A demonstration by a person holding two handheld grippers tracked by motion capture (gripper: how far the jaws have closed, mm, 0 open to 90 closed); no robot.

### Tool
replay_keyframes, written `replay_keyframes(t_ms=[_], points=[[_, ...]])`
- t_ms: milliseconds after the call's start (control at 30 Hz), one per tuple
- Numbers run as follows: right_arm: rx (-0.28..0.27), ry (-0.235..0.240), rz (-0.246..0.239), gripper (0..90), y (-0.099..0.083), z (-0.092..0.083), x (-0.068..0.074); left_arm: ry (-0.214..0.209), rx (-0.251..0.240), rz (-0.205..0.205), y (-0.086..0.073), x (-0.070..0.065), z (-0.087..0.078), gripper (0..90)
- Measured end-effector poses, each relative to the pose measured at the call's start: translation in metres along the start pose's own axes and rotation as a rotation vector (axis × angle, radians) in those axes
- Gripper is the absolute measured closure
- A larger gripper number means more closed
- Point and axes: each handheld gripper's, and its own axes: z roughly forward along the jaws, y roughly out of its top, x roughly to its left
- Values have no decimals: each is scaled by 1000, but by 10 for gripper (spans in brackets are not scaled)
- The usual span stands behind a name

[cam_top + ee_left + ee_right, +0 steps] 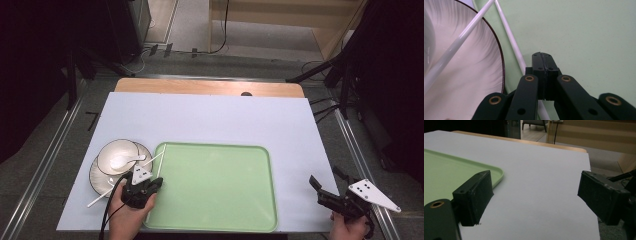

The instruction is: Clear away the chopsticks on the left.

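A pale green tray (215,185) lies at the table's near middle. Left of it, a white dark-rimmed plate (96,176) carries a white bowl (117,152) with a white spoon (125,160) in it. One white chopstick (461,38) lies slanted across the plate (474,75). A second chopstick (509,32) lies along the tray's left edge (579,37) and runs under my left gripper (543,60). My left gripper (156,183) hovers low over that edge, shut, with nothing visible between the pads. My right gripper (325,176) rests open at the near right, off the tray (454,167), its gap (536,192) empty.
A white sheet (210,120) covers the wooden table (210,87). Metal rails run along both sides, and dark stands and cables sit on the floor behind. The table's right edge (589,170) is close to my right gripper.
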Motion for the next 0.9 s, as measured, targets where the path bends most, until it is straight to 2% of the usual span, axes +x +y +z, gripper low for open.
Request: replay_keyframes(t_ms=[200,433,567,767,800,833,900], points=[[2,1,2,133,0,1,0,-82,-58,28,2,7,-15,790],[0,2,1,133,0,1,0,-112,-101,40,1,21,-38,717],[1,2,2,133,0,1,0,-103,-123,46,-3,35,-55,707],[-2,2,-3,133,0,1,0,-63,-110,67,-11,58,-75,703],[-2,1,-3,133,0,2,0,-63,-110,67,-11,58,-75,704],[-2,1,-2,133,1,2,0,-54,-111,78,-14,65,-80,704],[0,3,0,133,1,2,0,-52,-110,83,-16,68,-82,706]])
